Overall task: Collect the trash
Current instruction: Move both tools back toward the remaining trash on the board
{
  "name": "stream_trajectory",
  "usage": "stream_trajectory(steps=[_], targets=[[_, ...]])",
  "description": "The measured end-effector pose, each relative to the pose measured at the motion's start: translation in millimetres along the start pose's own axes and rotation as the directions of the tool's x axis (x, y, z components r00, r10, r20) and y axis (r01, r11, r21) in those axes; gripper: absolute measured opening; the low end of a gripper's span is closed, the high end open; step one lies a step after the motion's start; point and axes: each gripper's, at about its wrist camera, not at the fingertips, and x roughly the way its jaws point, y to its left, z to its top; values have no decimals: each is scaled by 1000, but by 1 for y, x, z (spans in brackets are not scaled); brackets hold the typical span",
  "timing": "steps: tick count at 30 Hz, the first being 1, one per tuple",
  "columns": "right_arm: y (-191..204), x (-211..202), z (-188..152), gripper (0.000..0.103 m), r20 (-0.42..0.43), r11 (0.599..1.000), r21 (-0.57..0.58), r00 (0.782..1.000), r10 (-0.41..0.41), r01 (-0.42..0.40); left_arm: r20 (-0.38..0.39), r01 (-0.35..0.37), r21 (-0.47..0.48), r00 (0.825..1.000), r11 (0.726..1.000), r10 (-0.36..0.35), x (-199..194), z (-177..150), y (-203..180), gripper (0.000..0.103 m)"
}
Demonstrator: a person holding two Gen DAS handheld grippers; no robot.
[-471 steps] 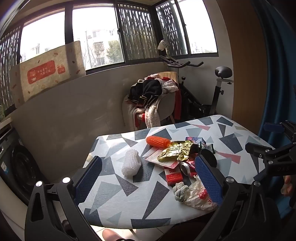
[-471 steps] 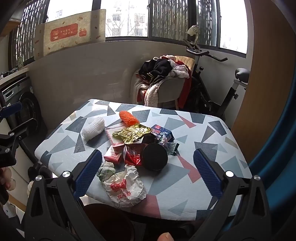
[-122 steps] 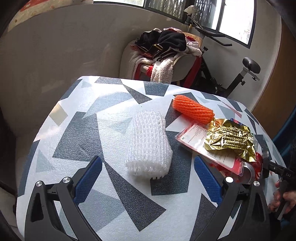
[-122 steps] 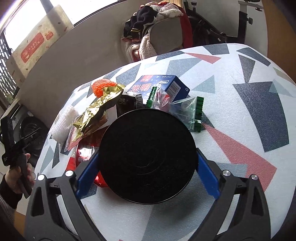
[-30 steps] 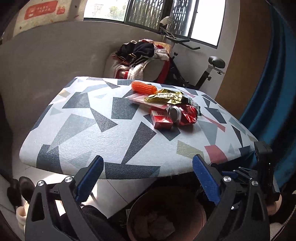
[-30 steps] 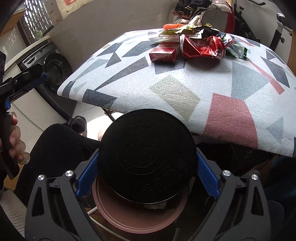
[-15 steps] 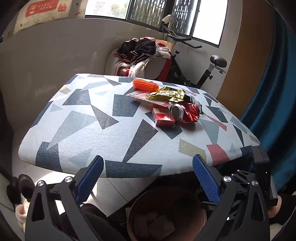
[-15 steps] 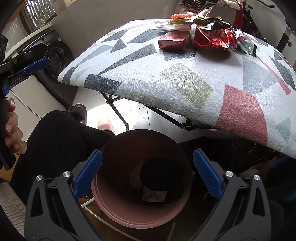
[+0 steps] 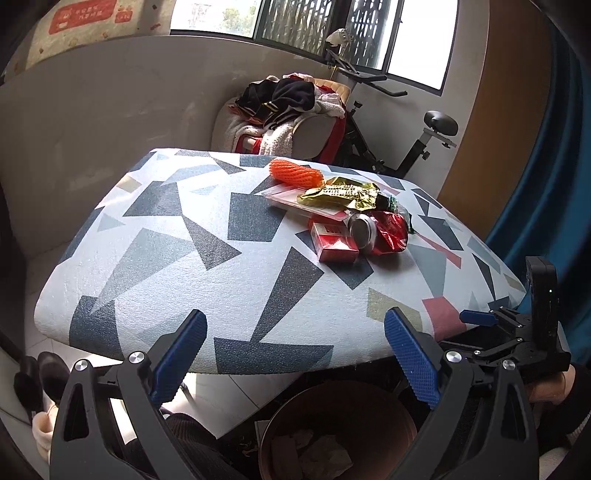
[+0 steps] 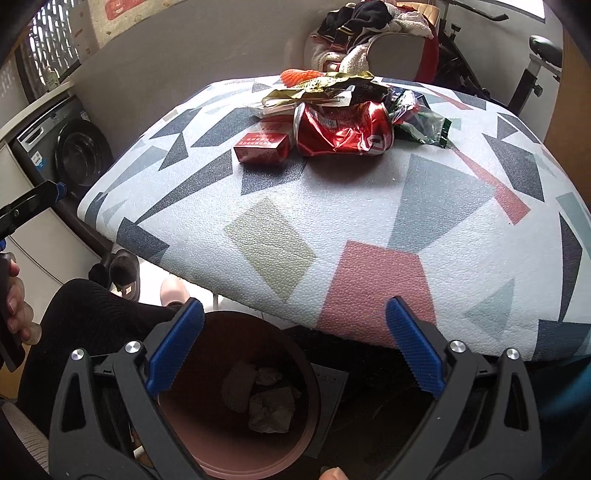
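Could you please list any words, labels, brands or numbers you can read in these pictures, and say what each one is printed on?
None can be read for certain.
Crushed red can: white print, too distorted to read.
Red carton: pale lettering on top, too small to read.
Cardboard sign on the window ledge: red panel with white characters, blurred.
Washing machine: small sticker, illegible.
Gold foil wrapper: embossed pattern, no legible text.

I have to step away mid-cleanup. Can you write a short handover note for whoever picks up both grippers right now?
Left gripper: open, empty, held low at the table's near edge.
Right gripper: open, empty, above the bin.
Bin: on the floor under the near edge, with crumpled scraps inside.
Left on the table: red box, crushed red can, gold wrapper, orange net, flat pack, green-edged bag.
Next, probably: the red box, nearest.
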Motion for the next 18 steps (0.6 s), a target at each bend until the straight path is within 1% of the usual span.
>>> stream_trajectory(steps=[2, 5, 10, 14, 18], targets=[[-9, -4, 10, 97, 33, 999, -2, 999, -34, 34, 0, 7, -11, 1000, 1000, -7, 3, 5, 1, 94], [-24, -7, 24, 97, 73, 998, 13, 995, -63, 62, 0, 9, -21, 1000, 1000, -9, 7, 11, 3, 94], [-48, -7, 44, 97, 123, 996, 70, 990, -63, 55, -6, 3, -22, 1000, 1000, -3, 16, 21, 6, 94], [-61, 2, 58, 97, 134, 994, 81, 988, -81, 71, -10, -1, -23, 1000, 1000, 1, 25, 28, 10, 94], [-71, 13, 71, 97, 130, 994, 83, 988, -79, 68, -12, -1, -27, 1000, 1000, 1, 35, 36, 15, 94]])
